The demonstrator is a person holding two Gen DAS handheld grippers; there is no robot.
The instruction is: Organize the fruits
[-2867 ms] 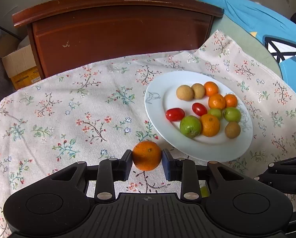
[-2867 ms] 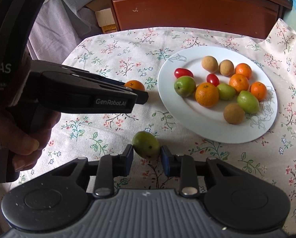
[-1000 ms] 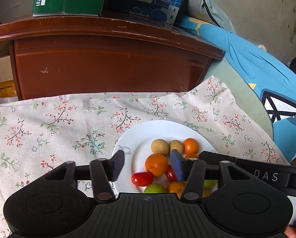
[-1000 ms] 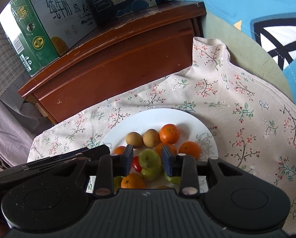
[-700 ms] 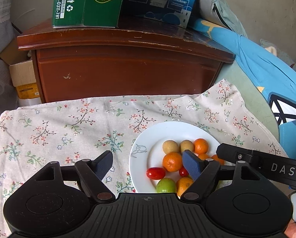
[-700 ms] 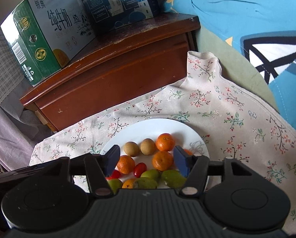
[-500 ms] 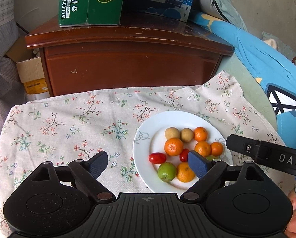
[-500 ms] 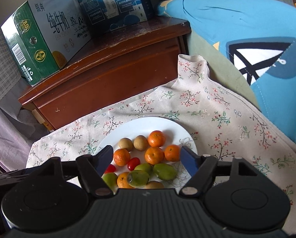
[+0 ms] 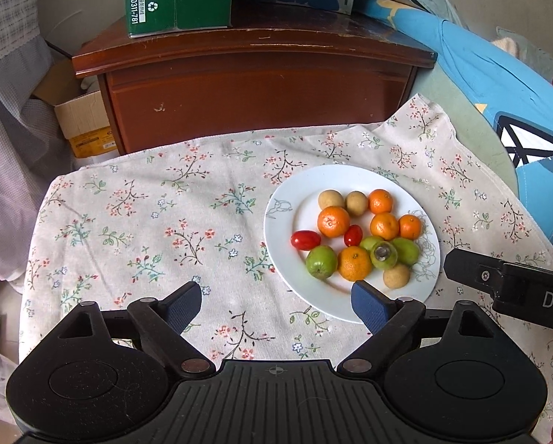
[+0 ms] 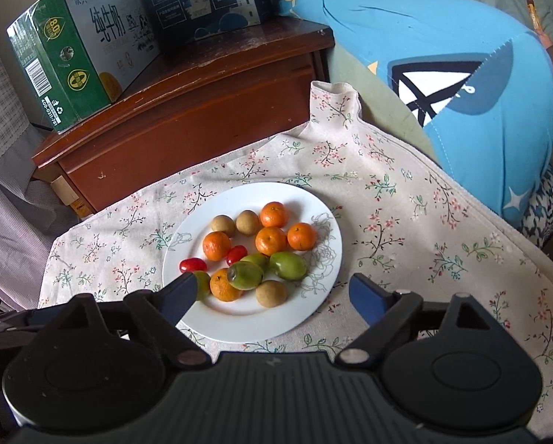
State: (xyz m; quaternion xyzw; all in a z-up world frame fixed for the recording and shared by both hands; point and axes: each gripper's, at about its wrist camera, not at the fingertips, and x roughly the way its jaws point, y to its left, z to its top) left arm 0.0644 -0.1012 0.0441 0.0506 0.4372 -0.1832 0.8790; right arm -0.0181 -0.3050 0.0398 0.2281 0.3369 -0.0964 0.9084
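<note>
Round white plate [image 9: 352, 307]: five small oranges [image 9: 333, 221], four green fruits [image 9: 321, 262], three tan longans [image 9: 330, 198], two red tomatoes [image 9: 305, 239]; floral cloth [image 9: 158, 229] left of it bare; left gripper [image 9: 276, 301] and right gripper [image 10: 272, 296] both spread wide, holding nothing

Between the left gripper's [image 9: 276, 303] spread jaws lies bare cloth [image 9: 158, 236]; the plate [image 9: 287, 203] rim sits under its right jaw, with fruit [image 9: 350, 236] crowded just ahead. The right gripper [image 9: 509, 288] juts in beside that jaw. Well ahead of both, the cabinet [image 9: 254, 88] with boxes [image 10: 73, 51] walls off the far side.
</note>
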